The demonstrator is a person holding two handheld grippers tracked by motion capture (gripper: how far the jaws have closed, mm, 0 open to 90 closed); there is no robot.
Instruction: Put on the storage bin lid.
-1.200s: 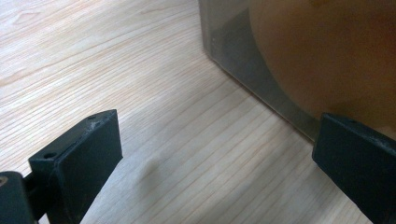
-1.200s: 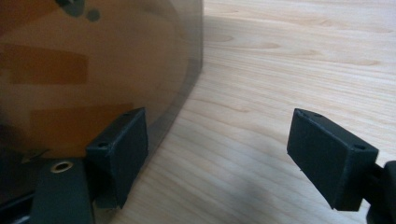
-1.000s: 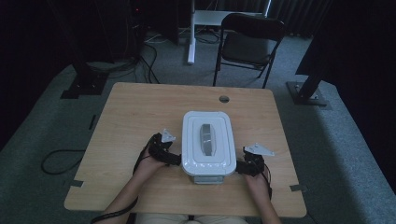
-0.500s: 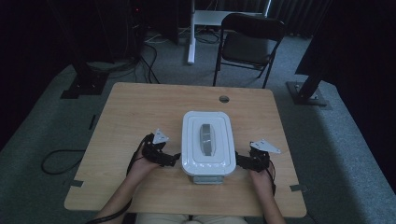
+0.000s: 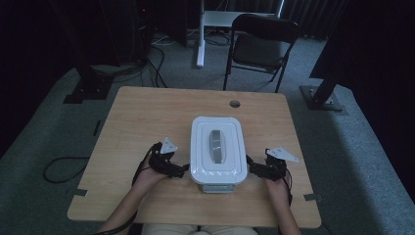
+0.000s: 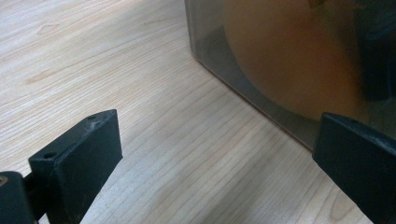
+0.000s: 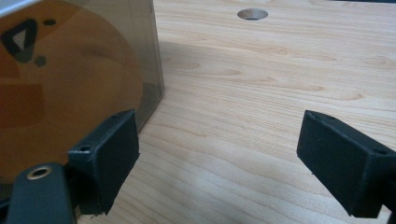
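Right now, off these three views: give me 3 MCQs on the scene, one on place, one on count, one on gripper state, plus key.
1. Where does the white-lidded container sit?
A. between the two grippers
B. on the chair
C. at the table's far left corner

2. How many round holes show in the tabletop?
A. none
B. one
C. three

3. How do the left gripper and right gripper stand?
A. both shut on the lid handle
B. left shut, right open
C. both open, holding nothing

Key: 1 A, the high view shows a gripper at each side of it. 2 B, one hole lies beyond the container. 3 C, each gripper view shows jaws wide apart over bare wood.
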